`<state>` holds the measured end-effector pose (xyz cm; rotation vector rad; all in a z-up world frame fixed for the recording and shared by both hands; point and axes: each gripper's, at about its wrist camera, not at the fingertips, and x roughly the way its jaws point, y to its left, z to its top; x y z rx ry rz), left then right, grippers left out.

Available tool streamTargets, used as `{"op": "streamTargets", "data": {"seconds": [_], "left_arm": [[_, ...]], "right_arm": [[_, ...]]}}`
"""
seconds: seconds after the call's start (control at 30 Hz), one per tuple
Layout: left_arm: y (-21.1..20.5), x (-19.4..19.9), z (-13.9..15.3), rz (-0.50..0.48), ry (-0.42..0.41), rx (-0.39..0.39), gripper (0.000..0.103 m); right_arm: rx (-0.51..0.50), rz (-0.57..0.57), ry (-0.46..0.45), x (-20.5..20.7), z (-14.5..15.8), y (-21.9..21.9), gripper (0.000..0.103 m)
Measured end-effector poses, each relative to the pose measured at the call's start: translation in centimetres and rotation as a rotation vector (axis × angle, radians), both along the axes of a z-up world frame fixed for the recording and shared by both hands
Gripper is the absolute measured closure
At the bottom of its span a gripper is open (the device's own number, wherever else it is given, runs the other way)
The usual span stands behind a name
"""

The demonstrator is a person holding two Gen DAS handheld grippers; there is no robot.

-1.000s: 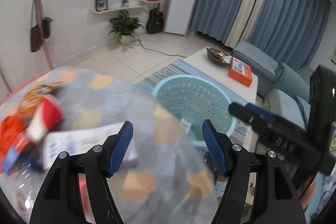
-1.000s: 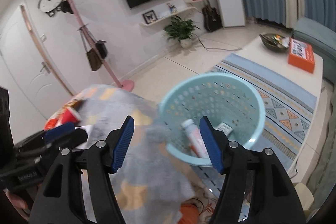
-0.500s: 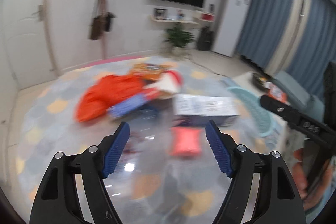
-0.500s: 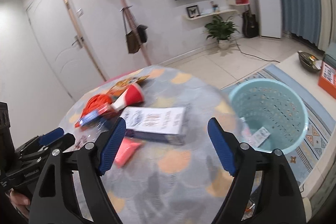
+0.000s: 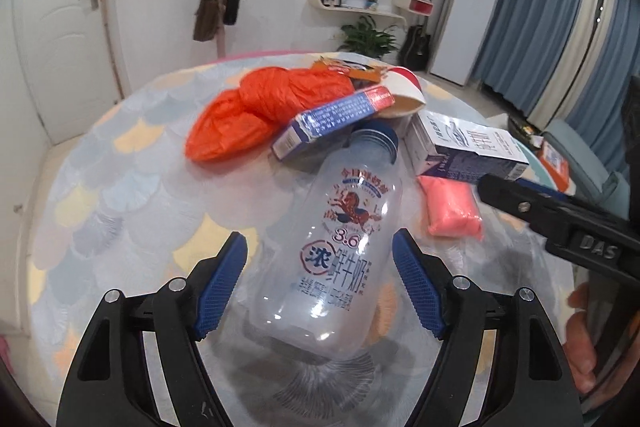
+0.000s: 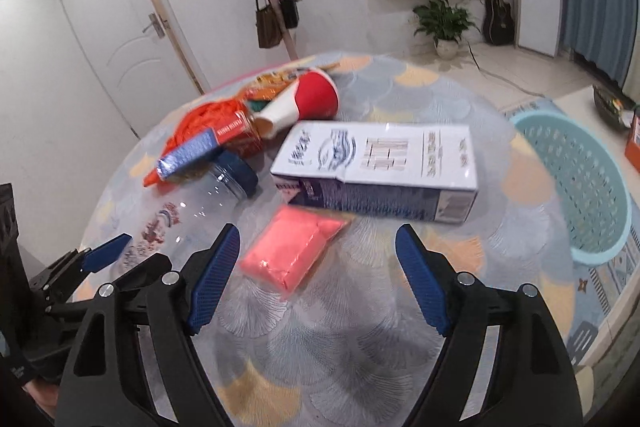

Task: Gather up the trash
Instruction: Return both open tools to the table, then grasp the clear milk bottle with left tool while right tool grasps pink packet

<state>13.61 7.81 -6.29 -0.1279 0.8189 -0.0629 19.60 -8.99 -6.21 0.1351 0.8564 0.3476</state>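
Left wrist view looks down on a round table (image 5: 100,195) covered in a pastel scallop-patterned cloth. Beside it, in the right wrist view, stands a pale turquoise perforated plastic basket (image 6: 580,183). Trash lies clustered on the tabletop: a white and navy cardboard carton (image 6: 380,171), a crumpled orange plastic bag (image 5: 264,107), a clear plastic milk bottle with a blue cap (image 5: 340,247), a red and white paper cup (image 6: 308,103), a slim blue and red box (image 5: 332,119) and a pink soft packet (image 6: 296,251). The left gripper (image 5: 320,283) has its jaws apart with the bottle lying between them, pads not pressing it. The right gripper (image 6: 318,279) likewise stands wide, having just opened further, with the pink packet just ahead.
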Motion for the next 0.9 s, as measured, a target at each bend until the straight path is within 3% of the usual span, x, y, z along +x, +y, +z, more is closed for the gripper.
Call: {"op": "streamTargets", "data": {"seconds": [0.43, 0.5, 0.57, 0.63, 0.9], "left_arm": [[0.6, -0.1, -0.8, -0.029, -0.005, -0.013, 0.032], [0.5, -0.1, -0.7, -0.036, -0.007, -0.008, 0.032], [0.5, -0.2, -0.6, -0.041, -0.009, -0.009, 0.033], [0.5, -0.1, -0.6, -0.045, -0.008, -0.011, 0.033], [-0.1, 0.9, -0.1, -0.058, -0.01, 0.014, 0.034]], "right_arm": [[-0.004, 0.02, 0.054, 1.2, -1.6, 2.1, 0.029], [-0.04, 0.015, 0.05, 1.3, -1.7, 2.7, 0.035], [-0.048, 0.027, 0.058, 1.4, -1.8, 3.0, 0.051], [-0.055, 0.038, 0.051, 1.4, -1.8, 3.2, 0.06], [-0.042, 0.041, 0.044, 1.0, -1.6, 2.7, 0.064]]}}
